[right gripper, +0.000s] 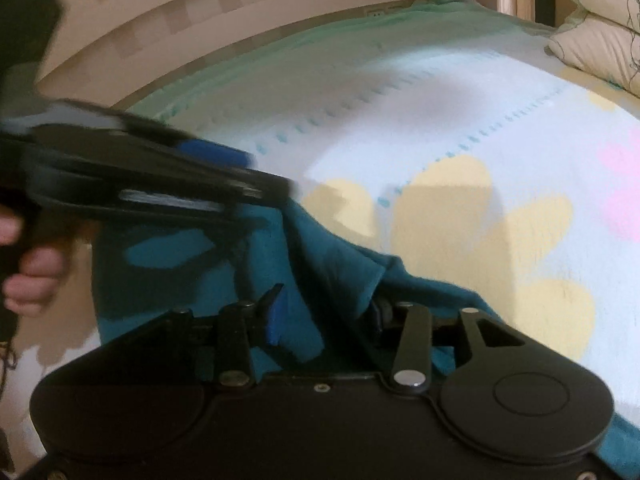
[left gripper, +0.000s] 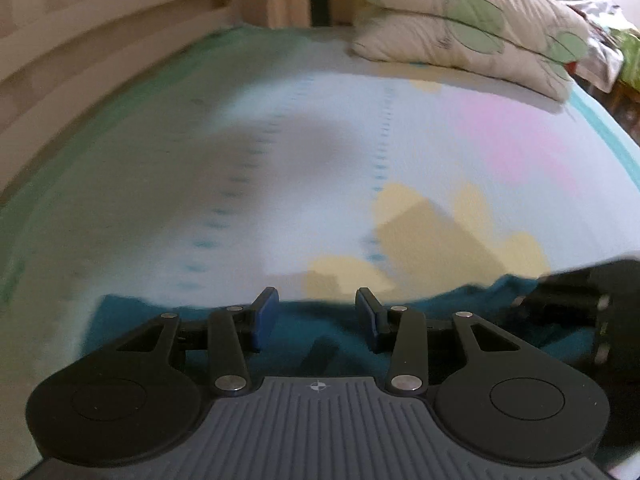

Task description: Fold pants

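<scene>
Near the bed's (left gripper: pixel 320 140) front edge, my left gripper (left gripper: pixel 318 314) hovers empty and parted above the pants (left gripper: pixel 312 344); my right gripper (right gripper: pixel 326 316) straddles a raised fold, unclamped, so it can settle.

The teal pants (right gripper: pixel 340 264) lie half under the right gripper (right gripper: pixel 326 316) — its body hides their near part, and cloth covers its right finger. In the left wrist view the left gripper (left gripper: pixel 318 314) hides the pants' middle. The person's hand (right gripper: pixel 28 276) is cut by the picture's left edge. The bedsheet (left gripper: pixel 320 140) print is smeared — its small marks unreadable.
</scene>
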Motion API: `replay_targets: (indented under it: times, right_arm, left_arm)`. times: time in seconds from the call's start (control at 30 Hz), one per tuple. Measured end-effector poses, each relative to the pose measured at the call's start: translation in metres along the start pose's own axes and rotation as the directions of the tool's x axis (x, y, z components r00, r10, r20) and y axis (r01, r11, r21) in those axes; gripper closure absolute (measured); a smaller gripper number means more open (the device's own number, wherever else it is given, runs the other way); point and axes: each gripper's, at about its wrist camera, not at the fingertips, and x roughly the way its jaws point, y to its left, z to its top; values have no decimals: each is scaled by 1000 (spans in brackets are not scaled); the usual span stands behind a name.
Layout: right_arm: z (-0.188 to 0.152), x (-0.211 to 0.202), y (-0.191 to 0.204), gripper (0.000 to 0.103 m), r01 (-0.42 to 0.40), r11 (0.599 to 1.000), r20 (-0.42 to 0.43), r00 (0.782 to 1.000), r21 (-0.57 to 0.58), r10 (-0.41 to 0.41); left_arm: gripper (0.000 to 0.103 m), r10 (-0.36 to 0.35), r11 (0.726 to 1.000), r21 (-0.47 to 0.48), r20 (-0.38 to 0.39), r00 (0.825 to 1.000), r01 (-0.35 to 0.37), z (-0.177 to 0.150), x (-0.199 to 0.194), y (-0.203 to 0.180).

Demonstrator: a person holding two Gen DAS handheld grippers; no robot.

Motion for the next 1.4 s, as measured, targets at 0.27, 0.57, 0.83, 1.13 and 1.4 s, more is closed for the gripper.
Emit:
replay_targets:
  times: [0.27, 0.57, 0.83, 1.13, 1.4]
  right_arm:
    - [6, 0, -11, 51, 12, 998, 28, 1000, 54, -13]
    - [15, 8, -37, 56, -1, 974, 60, 998, 226, -13]
    - [23, 15, -74, 56, 114, 925, 27, 991, 364, -132]
    - [9, -65, -54, 54, 115, 940, -5, 993, 322, -119]
    - [-69, -78, -2, 56, 199, 944, -196, 969, 263, -150]
  left_arm:
    - [62, 124, 992, 11, -110, 986, -123, -53, -2, 55]
    - [61, 125, 991, 59, -134, 983, -118, -77, -3, 66]
    - [61, 107, 994, 50, -136, 985, -101, -78, -5, 72]
    - [61, 129, 989, 95, -133, 983, -117, -77, -2, 66]
    - [62, 175, 977, 148, -149, 973, -153, -71, -4, 53]
